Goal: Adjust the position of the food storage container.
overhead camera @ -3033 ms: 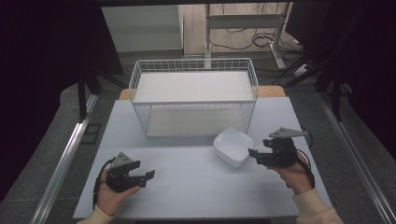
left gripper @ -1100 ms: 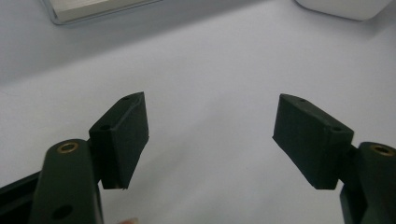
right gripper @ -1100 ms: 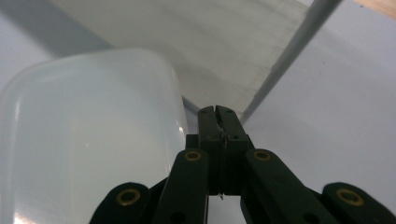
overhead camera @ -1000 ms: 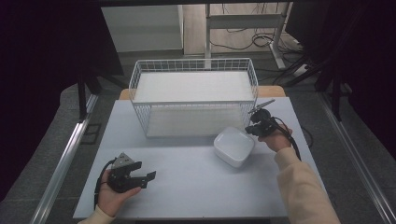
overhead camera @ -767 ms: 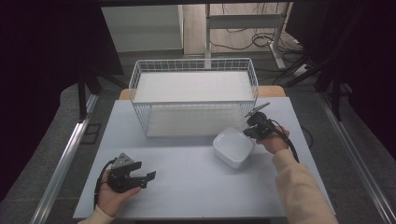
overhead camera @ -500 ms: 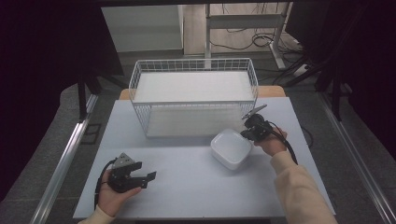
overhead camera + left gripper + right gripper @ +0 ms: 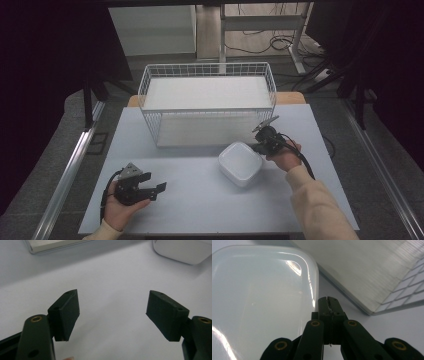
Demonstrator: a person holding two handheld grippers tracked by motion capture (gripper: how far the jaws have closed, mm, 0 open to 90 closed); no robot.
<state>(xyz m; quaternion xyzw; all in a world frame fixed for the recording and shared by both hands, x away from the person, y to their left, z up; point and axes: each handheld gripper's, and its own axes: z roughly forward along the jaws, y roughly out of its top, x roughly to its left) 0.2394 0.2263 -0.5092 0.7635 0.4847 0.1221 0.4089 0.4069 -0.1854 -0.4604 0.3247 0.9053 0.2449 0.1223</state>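
Since three seconds ago my right gripper (image 7: 258, 143) has moved up-frame to the tub's (image 7: 240, 163) right rim, jaws together; tub sits centre-right; left gripper (image 7: 156, 188) spread apart, lower left

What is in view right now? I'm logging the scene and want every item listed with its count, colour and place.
table: one, pale grey-white, under everything.
wire basket: one, white, at the far middle of the table, nothing in it.
bowl: one, white, square with rounded corners, upside down just in front of the basket's right end.
cables: several, dark, on the floor beyond the table.
left tongs: one, black, near-left of the table, jaws wide apart over bare table.
right tongs: one, black, at the bowl's right edge, jaws pressed together beside its rim; whether they touch it I cannot tell.
left hand: one, holding the left tongs.
right hand: one, in a cream sleeve, holding the right tongs.
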